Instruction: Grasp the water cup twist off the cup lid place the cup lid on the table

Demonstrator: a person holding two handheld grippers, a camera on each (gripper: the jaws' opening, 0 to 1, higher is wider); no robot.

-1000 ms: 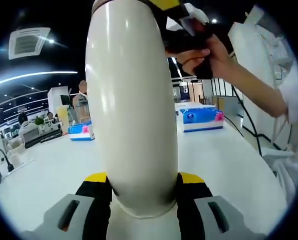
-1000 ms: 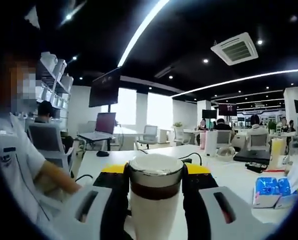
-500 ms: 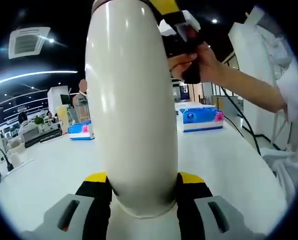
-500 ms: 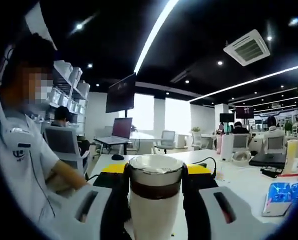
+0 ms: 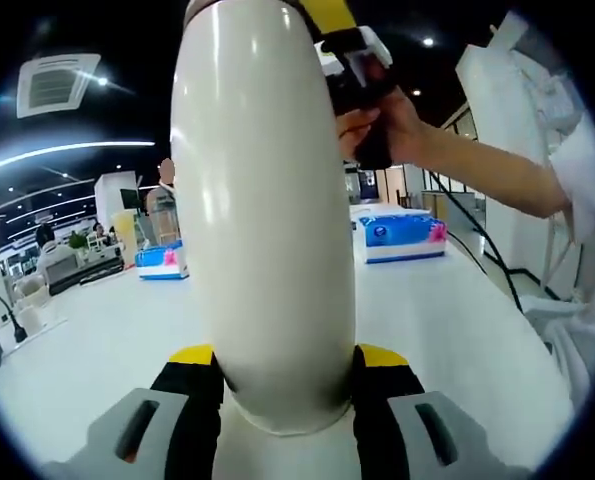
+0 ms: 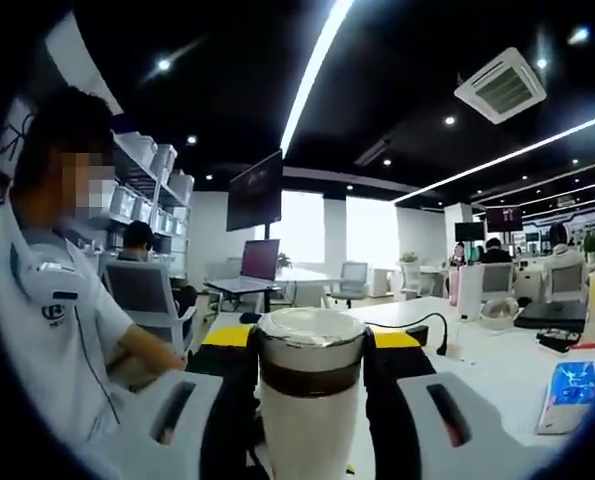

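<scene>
A tall white water cup (image 5: 267,210) stands upright in the left gripper view, and my left gripper (image 5: 287,362) is shut on its lower body with yellow-tipped jaws on both sides. At the cup's top, a hand (image 5: 402,120) holds my right gripper (image 5: 349,52) against it. In the right gripper view the steel cup lid (image 6: 310,328) with a dark brown band sits on the white cup body (image 6: 310,430). My right gripper (image 6: 311,348) is shut on the lid from both sides. The cup is held above the white table (image 5: 457,340).
Two blue tissue boxes (image 5: 397,238) (image 5: 160,262) lie on the table behind the cup. A black cable (image 5: 497,250) runs along the table's right edge. A person in a white shirt (image 6: 47,330) is close at the left of the right gripper view. A laptop (image 6: 247,270) stands farther back.
The right gripper and its hand have turned around the cup's top, shifting leftward in the left gripper view. The right gripper view's background has swung to the right. The cup and left gripper stay still.
</scene>
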